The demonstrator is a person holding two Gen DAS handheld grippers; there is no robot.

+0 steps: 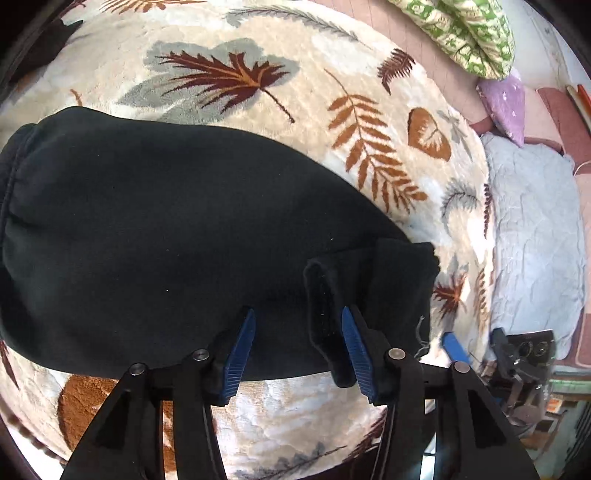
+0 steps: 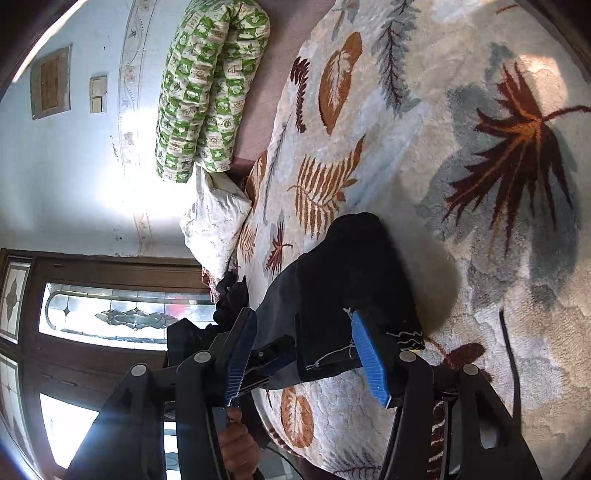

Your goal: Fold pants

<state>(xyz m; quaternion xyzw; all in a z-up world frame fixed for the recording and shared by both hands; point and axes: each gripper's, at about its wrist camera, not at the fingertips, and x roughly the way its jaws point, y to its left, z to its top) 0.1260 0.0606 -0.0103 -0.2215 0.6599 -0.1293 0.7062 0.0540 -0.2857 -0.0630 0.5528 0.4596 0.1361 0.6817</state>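
Black pants (image 1: 166,236) lie folded into a thick bundle on a cream blanket with leaf print (image 1: 295,92). My left gripper (image 1: 299,354) stands open over the bundle's near edge, and a raised fold of black cloth (image 1: 325,314) sits between its fingers, close to the right pad (image 1: 354,354). In the right wrist view the pants' hem end (image 2: 354,295), with loose white threads, lies between the fingers of my right gripper (image 2: 306,354), also open. The hem rests by the right pad (image 2: 369,358) and stays clear of the left one. The right gripper (image 1: 478,347) shows beside the bundle's right end.
A rolled green-patterned quilt (image 1: 465,33), a purple pillow (image 1: 506,107) and a pale grey pillow (image 1: 535,236) lie along the bed's right side. A black cable (image 2: 511,362) crosses the blanket. A wall and a glass-panelled wooden door (image 2: 110,314) stand beyond the bed edge.
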